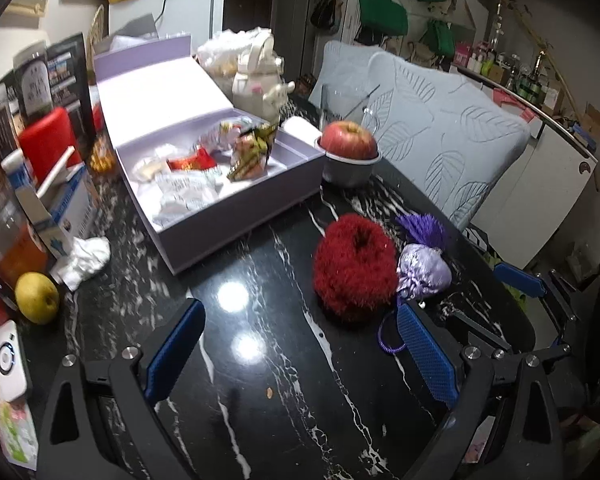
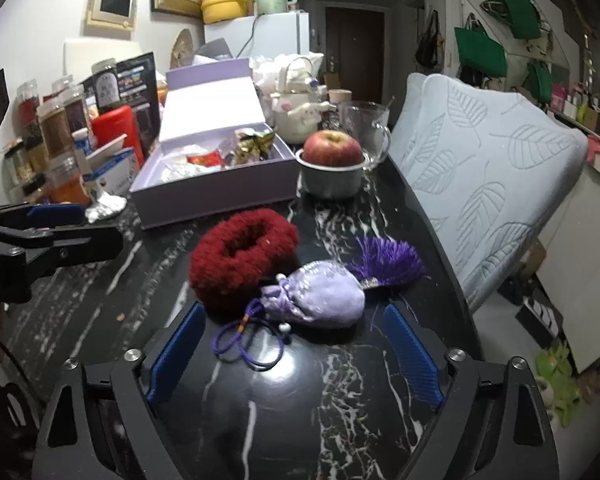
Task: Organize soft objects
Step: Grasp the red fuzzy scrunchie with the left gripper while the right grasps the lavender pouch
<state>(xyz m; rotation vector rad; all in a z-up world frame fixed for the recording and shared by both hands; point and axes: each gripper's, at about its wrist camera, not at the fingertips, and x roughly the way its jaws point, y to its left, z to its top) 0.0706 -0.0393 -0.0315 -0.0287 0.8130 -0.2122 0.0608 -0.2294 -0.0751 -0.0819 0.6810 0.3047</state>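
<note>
Hovering over the black marble table [image 1: 260, 360] at the left with fingers spread wide and gripping nothing: the left gripper [image 1: 300, 344]. Sitting near the middle, just this side of the open lavender box [image 2: 216, 196]: a fuzzy red ring [image 2: 242, 256], touching the lilac pouch [image 2: 320, 296] at its right. Lying right of it: a purple tassel [image 2: 388, 258]. Framing the pouch at the near right, fingers wide apart and empty: the right gripper [image 2: 296, 356].

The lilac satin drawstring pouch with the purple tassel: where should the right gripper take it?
Probably across the plump body of the lilac satin pouch, coming straight forward; the open right gripper already straddles it. Avoid its loose cord and tassel.
</note>
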